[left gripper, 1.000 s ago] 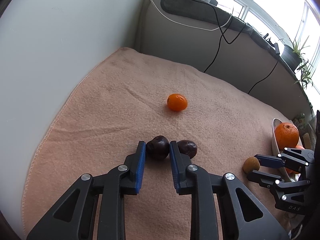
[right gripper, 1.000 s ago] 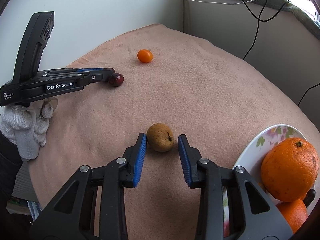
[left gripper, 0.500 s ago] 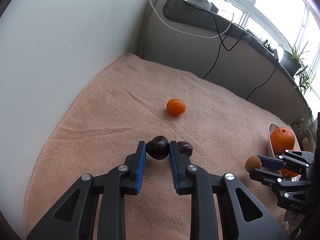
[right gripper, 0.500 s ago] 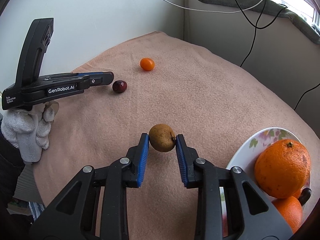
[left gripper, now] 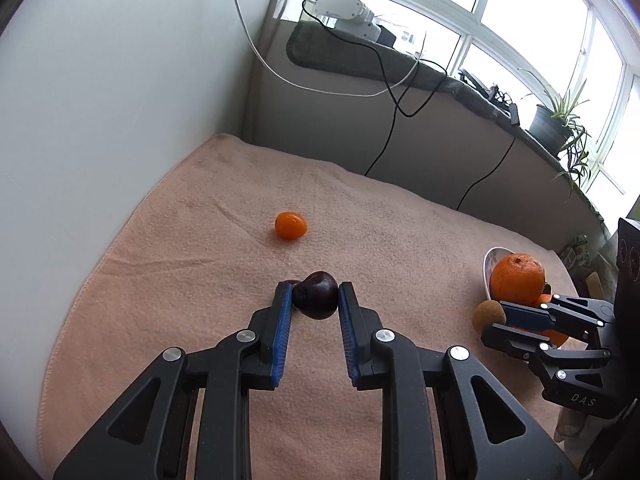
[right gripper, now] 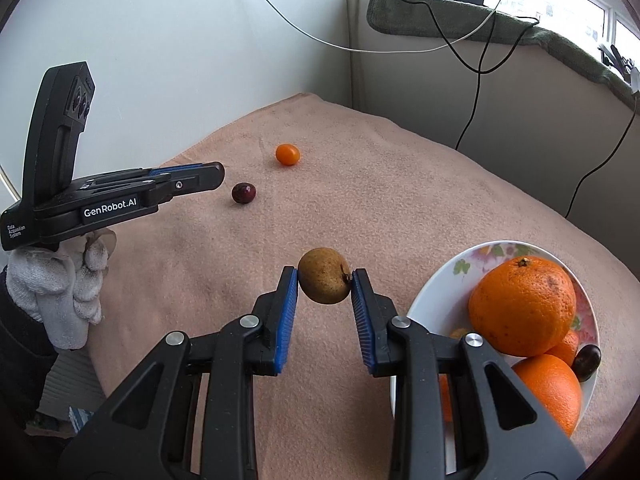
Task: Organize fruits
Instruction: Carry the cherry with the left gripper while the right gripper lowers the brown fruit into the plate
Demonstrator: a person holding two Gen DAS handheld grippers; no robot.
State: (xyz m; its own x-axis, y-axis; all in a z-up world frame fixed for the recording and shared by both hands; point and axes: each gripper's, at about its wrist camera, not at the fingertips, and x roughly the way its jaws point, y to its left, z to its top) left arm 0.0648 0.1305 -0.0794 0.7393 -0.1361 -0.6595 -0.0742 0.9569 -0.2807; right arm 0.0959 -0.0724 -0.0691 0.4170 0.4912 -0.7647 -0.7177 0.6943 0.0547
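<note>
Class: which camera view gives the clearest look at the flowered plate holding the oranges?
The right wrist view shows the plate best: its rim, flower pattern and the oranges inside are close and large. In the left wrist view it appears small and edge-on at the right, partly behind the right gripper.

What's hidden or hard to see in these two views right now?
- Second dark fruit: left wrist view, mostly behind the left gripper and its held dark fruit.
- Plate: right wrist view, near rim hidden behind the right gripper.
- Held dark fruit: unseen in the right wrist view.
</note>
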